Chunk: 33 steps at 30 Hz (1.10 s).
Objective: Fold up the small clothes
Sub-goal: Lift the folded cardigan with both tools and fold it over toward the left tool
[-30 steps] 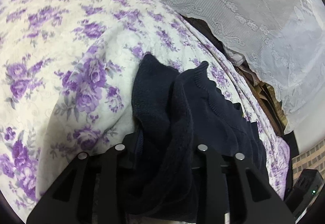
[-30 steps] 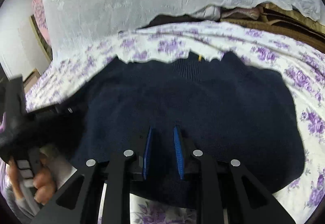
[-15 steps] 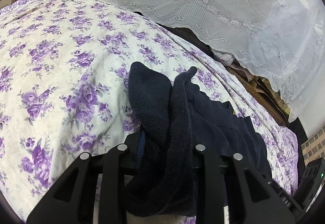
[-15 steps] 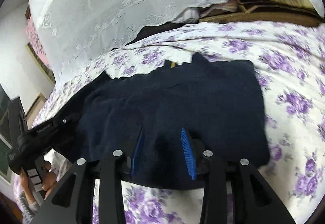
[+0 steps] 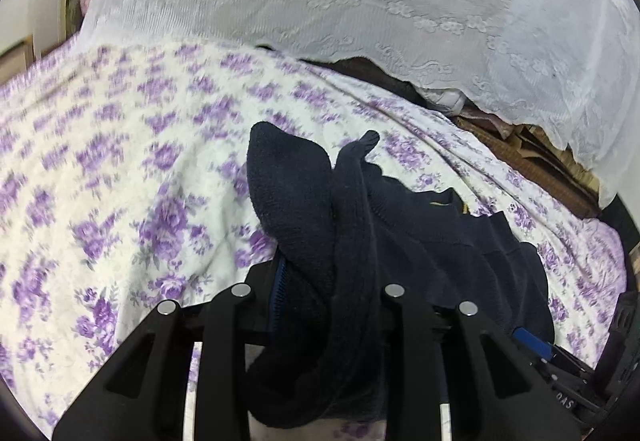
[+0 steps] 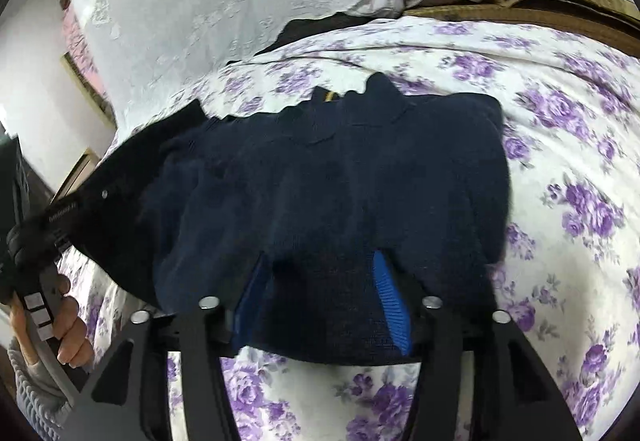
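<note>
Dark navy knitted sweater (image 6: 340,177) lies spread on the bed's white quilt with purple flowers (image 6: 560,169), its near hem between the blue pads of the right tool (image 6: 320,305). That tool's jaws are opening; pads stand clear of the knit on either side. At 9 o'clock in the right view, a hand (image 6: 68,325) grips the handle of the left tool (image 5: 332,297), which is clamped on a bunched sleeve fold lifted off the quilt. White lace cloth (image 5: 360,1) hangs at 12 o'clock.
</note>
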Available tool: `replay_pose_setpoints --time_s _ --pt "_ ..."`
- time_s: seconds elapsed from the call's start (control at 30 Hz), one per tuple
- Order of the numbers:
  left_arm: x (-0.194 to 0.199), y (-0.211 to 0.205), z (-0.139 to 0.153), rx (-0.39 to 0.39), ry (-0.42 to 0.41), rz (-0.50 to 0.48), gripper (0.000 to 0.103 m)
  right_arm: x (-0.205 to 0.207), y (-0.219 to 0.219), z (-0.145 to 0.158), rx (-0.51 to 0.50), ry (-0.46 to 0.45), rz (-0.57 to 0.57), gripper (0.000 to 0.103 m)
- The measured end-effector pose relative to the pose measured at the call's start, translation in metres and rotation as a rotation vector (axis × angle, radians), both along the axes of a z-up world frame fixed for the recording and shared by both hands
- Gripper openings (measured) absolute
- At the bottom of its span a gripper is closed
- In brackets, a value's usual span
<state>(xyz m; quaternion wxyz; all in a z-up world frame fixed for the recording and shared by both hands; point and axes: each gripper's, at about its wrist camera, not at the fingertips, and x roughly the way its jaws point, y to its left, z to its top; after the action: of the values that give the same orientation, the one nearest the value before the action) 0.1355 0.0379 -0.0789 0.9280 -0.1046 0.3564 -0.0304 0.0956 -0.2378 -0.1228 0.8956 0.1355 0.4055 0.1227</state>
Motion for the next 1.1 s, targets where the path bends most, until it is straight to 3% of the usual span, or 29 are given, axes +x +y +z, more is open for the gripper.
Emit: replay_pose_setpoints --time_s 0.27,0.7,1.1 --pt "-0.008 -0.033 0.015 0.094 -0.038 0.008 0.026 -0.008 -0.026 0.018 0.102 -0.027 -0.031 0.057" --pt "-0.008 -0.067 0.023 0.151 -0.047 -0.018 0.026 -0.011 -0.038 0.033 0.219 -0.042 -0.02 0.057" --pt "-0.011 -0.121 0.031 0.195 -0.06 -0.078 0.026 -0.003 -0.067 0.025 0.485 0.032 -0.018 0.057"
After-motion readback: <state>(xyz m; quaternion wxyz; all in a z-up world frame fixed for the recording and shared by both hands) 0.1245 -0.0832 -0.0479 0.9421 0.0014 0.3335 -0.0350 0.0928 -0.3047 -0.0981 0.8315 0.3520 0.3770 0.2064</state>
